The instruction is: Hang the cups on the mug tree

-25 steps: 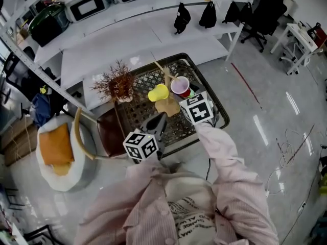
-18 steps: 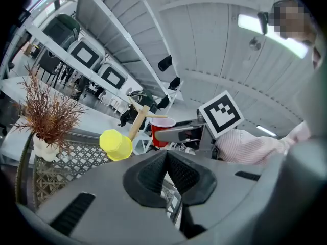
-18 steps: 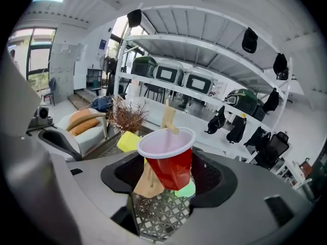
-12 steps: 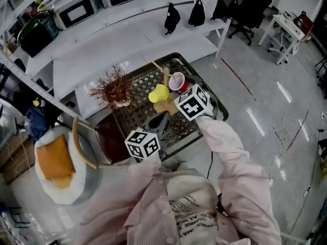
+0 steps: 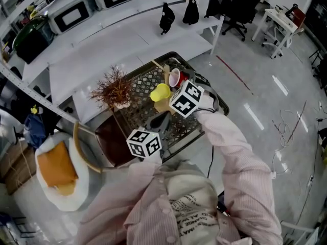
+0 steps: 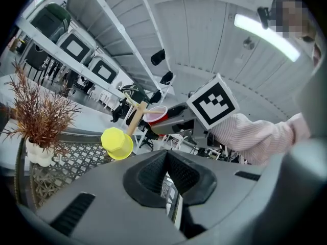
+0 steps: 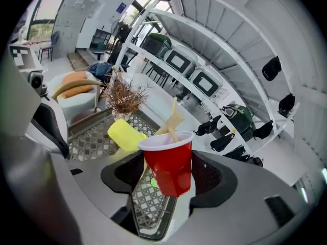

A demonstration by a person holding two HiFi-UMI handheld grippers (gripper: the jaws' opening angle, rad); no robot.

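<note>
A wooden mug tree [image 5: 165, 78] stands on a dark lattice table [image 5: 139, 110]. A yellow cup [image 5: 160, 92] hangs from one of its pegs, also in the left gripper view as the yellow cup [image 6: 117, 143]. My right gripper [image 7: 171, 176] is shut on a red cup [image 7: 168, 162], tilted so its white rim meets a peg of the mug tree [image 7: 172, 120]. In the head view the red cup [image 5: 174, 77] lies against the tree's right side. My left gripper [image 6: 166, 160] is shut and holds nothing; it hangs over the table's near half [image 5: 161, 118].
A dried reddish plant [image 5: 114, 87] in a small white pot stands at the table's left end. A brown seat [image 5: 108, 136] and a white bed with an orange cushion [image 5: 53, 171] lie to the left. White shelves [image 5: 102, 32] with ovens run behind.
My right gripper has carried the red cup up and left to the mug tree and tipped it sideways onto a peg. The left gripper has stayed in place.
</note>
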